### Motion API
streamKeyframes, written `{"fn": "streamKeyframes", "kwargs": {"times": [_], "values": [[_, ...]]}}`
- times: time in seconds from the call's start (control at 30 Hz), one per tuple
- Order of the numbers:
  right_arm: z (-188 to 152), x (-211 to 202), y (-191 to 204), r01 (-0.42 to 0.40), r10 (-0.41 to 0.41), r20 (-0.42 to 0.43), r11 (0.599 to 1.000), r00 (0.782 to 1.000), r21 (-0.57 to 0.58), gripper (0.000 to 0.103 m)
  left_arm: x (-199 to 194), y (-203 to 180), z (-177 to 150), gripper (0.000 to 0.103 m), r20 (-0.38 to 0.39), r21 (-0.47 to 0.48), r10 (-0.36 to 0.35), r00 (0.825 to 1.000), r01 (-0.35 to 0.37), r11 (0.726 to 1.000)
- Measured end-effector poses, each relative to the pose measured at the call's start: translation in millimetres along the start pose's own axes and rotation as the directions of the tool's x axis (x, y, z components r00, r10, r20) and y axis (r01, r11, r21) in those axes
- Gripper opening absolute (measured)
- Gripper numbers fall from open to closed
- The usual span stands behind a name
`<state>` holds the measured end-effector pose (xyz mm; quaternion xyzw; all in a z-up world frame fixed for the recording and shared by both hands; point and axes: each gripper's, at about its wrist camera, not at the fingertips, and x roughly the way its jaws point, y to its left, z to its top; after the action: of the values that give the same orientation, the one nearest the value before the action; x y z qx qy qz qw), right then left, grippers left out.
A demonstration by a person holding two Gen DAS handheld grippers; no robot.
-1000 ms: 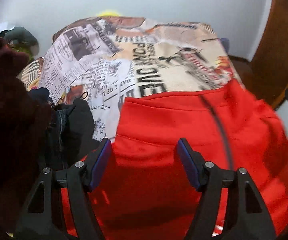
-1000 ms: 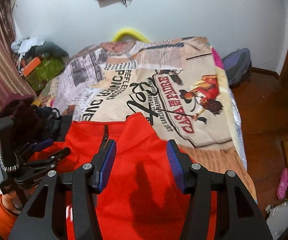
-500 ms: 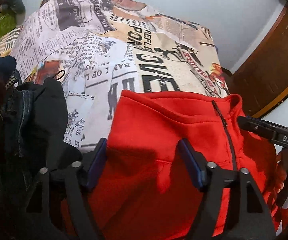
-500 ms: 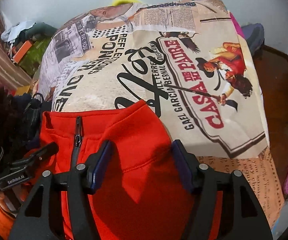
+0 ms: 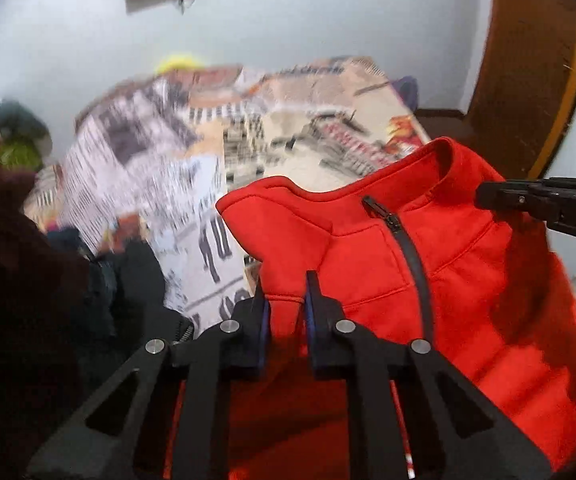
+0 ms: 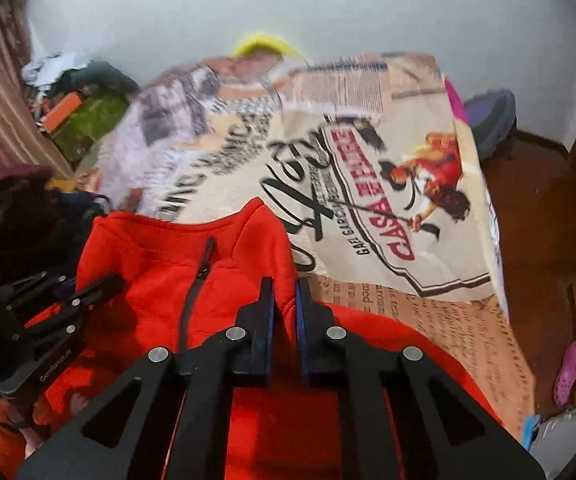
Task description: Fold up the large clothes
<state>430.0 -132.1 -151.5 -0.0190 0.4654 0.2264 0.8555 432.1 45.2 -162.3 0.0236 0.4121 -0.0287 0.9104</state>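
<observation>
Left wrist: red jacket [image 5: 440,264] pinched btwn left hand-held gripper [image 5: 285,300] pads.

1. A bed [image 6: 468,264] carries everything, covered by a printed bedspread [image 6: 368,152] with newspaper text, large black lettering and a red "CASA" emblem with a figure in red.
2. A red zip-neck jacket [image 5: 428,272] lies on the near end of the bedspread, collar toward the far wall, part of it raised off the cover.
3. A heap of dark clothes [image 5: 127,280] lies on the bed's left side, just beside the jacket.
4. Something yellow [image 6: 263,44] shows at the bed's far end; what it is cannot be told.
</observation>
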Motion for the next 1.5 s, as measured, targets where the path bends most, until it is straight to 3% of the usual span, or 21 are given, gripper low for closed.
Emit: {"fn": "streamKeyframes", "kwargs": {"times": [0.2, 0.4, 0.57, 0.83, 0.97, 1.1, 1.3, 1.5], "values": [[-20.0, -75.8, 24.7, -0.040, 0.045, 0.096, 0.998, 0.994, -0.051, 0.008, -78.1, -7.8, -4.8, 0.014, 0.088, 0.045, -0.055, 0.995, 0.052, 0.998], [-67.5, -126.6, 45.0, -0.085, 0.096, 0.123, 0.992, 0.988, -0.092, 0.008, -138.8, -8.6, -41.9, 0.014, 0.106, 0.062, -0.143, 0.984, 0.137, 0.989], [-113.6, -141.7, 51.3, -0.118, 0.127, 0.103, 0.989, 0.987, -0.085, 0.008, -156.8, -11.9, -82.4, 0.015, 0.073, 0.051, -0.184, 0.980, 0.181, 0.982], [-181.9, -132.9, 54.3, -0.136, 0.137, 0.027, 0.991, 0.990, -0.017, 0.008, -151.4, -22.6, -149.4, 0.019, -0.037, 0.022, -0.222, 0.974, 0.223, 0.975], [-205.3, -126.7, 47.4, -0.119, 0.119, -0.018, 0.993, 0.993, 0.022, 0.009, -147.0, -30.5, -180.8, 0.026, -0.106, 0.029, -0.217, 0.970, 0.221, 0.975], [-219.1, -130.8, 42.4, -0.106, 0.108, -0.027, 0.993, 0.994, 0.050, 0.014, -144.2, -34.6, -202.1, 0.026, -0.184, 0.024, -0.187, 0.965, 0.195, 0.981], [-220.8, -150.8, 48.1, -0.045, 0.045, 0.001, 0.999, 0.999, 0.008, 0.016, -162.5, -17.6, -212.4, 0.035, -0.174, -0.028, -0.144, 0.974, 0.141, 0.990], [-209.4, -176.2, 48.2, -0.022, 0.024, 0.063, 0.999, 0.998, -0.028, 0.018, -190.8, 15.2, -195.3, 0.042, -0.084, -0.070, -0.057, 0.995, 0.051, 0.996]]}}
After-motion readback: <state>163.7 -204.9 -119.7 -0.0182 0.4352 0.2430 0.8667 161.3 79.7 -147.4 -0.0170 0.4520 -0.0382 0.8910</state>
